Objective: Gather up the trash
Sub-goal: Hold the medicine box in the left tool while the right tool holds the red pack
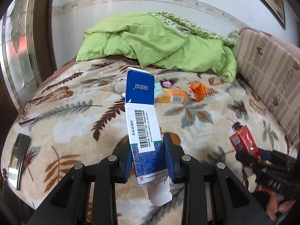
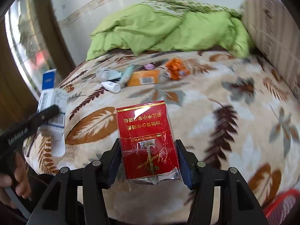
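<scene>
Trash sits in both of our grippers above the bed. Our left gripper pinches a blue and white box near its lower end, both pads pressed to its sides. The box's long axis runs from about 6 o'clock up to 12 o'clock in the left wrist view, leaning slightly toward 11, with an open flap at each end. Our right gripper pinches a red cigarette pack across its width; no earlier picture lets us judge any jaw motion. The pack's long axis also runs 6 to 12 o'clock, its torn foil end nearest the camera.

Only the left wrist view shows one dark phone lying at 8 o'clock on the blanket, and a framed picture edge at 1 o'clock. Only the right wrist view shows one small white bottle lying on its side, a pale green tube beside it, and a red patterned patch at 5 o'clock.

Both views share one orange box, one crumpled orange wrapper, one small pink scrap, one green quilt at 12 o'clock and one striped cushion at 2 o'clock. Each view catches the other gripper at its edge: the red pack at 4 o'clock on the left, the blue box at 9 o'clock on the right, with a hand below it.
</scene>
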Tool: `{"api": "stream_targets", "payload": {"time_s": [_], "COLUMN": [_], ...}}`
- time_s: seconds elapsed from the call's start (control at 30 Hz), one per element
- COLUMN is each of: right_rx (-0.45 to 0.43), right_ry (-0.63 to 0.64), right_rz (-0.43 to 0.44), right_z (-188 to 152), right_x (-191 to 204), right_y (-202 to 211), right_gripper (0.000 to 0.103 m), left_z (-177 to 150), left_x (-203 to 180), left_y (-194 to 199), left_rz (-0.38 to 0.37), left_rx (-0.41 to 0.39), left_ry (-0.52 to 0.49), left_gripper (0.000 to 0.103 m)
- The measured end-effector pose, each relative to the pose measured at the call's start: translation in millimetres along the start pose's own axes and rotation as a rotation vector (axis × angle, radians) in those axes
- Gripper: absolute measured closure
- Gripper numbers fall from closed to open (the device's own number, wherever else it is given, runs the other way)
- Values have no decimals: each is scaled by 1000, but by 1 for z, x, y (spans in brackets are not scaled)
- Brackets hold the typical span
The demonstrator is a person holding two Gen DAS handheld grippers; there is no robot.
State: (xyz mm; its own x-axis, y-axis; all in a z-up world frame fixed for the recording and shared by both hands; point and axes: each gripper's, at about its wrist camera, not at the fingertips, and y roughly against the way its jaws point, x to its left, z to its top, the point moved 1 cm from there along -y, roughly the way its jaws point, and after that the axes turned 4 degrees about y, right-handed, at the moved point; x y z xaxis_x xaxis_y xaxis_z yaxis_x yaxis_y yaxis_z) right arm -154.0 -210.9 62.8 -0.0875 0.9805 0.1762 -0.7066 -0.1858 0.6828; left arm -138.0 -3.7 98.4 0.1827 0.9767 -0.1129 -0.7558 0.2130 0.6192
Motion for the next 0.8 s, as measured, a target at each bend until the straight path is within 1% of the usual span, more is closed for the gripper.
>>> {"api": "stream_targets", "payload": {"time_s": [0.1,0.2,0.3,0.53,0.8], "right_rx": [-8,-21,-34,-62,-78], "right_ry": [-43,-39,-32,-39,-72], "right_rz": [7,5,5,0,1], "right_z": [-8,-14,-21,-29,-31], "right_x": [-9,-8,-5,-8,-14], "right_y": [10,18,23,35,40], "right_gripper": [44,44,44,44,44], "left_z": [-9,-16,-19,-26,-33], "left_x": [-10,-16,-21,-29,-33], "left_y": [5,10,15,18,18], "left_rz": [9,21,39,59,55], "left_rx": [4,5,-16,-23,-13], "left_ry": [-31,-54,-81,-110,-126], "left_gripper": [74,74,74,74,74]}}
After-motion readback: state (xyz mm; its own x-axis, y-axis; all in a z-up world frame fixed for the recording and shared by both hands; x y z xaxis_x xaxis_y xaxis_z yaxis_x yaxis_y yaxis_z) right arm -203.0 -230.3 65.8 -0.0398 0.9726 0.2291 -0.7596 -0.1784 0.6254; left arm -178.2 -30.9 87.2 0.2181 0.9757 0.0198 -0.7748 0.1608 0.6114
